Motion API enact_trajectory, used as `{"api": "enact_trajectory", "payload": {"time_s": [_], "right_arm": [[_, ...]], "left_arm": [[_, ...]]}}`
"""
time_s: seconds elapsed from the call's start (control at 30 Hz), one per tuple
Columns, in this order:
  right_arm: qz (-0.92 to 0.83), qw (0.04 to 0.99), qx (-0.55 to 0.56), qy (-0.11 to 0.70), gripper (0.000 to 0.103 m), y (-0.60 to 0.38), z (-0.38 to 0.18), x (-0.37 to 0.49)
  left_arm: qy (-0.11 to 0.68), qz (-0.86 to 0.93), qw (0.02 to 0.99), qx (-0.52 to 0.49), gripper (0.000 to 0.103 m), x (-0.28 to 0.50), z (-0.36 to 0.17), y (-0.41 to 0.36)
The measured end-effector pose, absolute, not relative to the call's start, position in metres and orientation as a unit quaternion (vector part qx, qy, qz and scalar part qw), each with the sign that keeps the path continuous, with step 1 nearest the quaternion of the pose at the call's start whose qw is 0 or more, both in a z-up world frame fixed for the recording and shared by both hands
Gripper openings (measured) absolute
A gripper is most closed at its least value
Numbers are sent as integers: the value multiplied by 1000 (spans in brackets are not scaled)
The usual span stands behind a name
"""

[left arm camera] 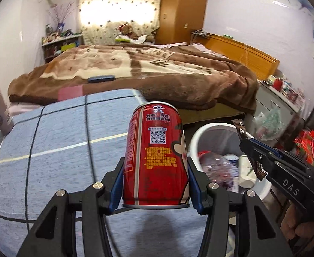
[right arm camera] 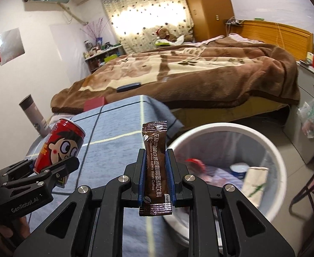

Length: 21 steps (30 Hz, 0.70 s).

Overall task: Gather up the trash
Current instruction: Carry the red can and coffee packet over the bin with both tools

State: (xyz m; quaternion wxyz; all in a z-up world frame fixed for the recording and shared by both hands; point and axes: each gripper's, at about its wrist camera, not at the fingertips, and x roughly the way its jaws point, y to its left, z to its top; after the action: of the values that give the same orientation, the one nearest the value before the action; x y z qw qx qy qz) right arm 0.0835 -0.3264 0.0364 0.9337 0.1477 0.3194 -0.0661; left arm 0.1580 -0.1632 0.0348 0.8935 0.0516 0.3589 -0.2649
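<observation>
1. Left wrist view: left gripper (left arm camera: 156, 184) clamped on red drink can (left arm camera: 156, 165). Can upright between the two blue pads, one pad on each side of its lower half, top sticking up past the fingertips.
2. Can held over blue plaid cloth (left arm camera: 56, 150), just left of white trash bin (left arm camera: 199, 135).
3. Right gripper (left arm camera: 254, 150) enters from the right above the bin, closed on brown coffee sachet (left arm camera: 241, 131).
4. Bin holds crumpled clear plastic, a white paper cup, other scraps.
5. Right wrist view: right gripper (right arm camera: 156, 172) pinching coffee sachet (right arm camera: 155, 169) at mid-length; sachet upright, both ends poking out beyond the pads.
6. Sachet just left of white trash bin (right arm camera: 274, 147) rim, over the blue plaid cloth (right arm camera: 114, 132) edge.
7. Left gripper (right arm camera: 54, 167) at left of bin, gripping tilted red drink can (right arm camera: 60, 147).
</observation>
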Motion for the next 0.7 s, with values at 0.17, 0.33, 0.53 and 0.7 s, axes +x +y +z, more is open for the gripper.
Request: {"api": "enact_trajectory", "payload": {"time_s": [0.17,0.33,0.53,0.7], "right_arm": [[-90,933,151,315,18,-345,36,70],[-113,928,157,317,18,-364,31,58],[-141,919,171,326,18,-391,21,52],[-149,912,177,338,18,-404,11,51]], "left_arm": [[358,-292,885,61,54,146,35,-190],[360,-318,874,72,54,135,31,-221],[365,-338,863,88,54,129,24,-251],[374,-342,857,94,54,132,17,-269]]}}
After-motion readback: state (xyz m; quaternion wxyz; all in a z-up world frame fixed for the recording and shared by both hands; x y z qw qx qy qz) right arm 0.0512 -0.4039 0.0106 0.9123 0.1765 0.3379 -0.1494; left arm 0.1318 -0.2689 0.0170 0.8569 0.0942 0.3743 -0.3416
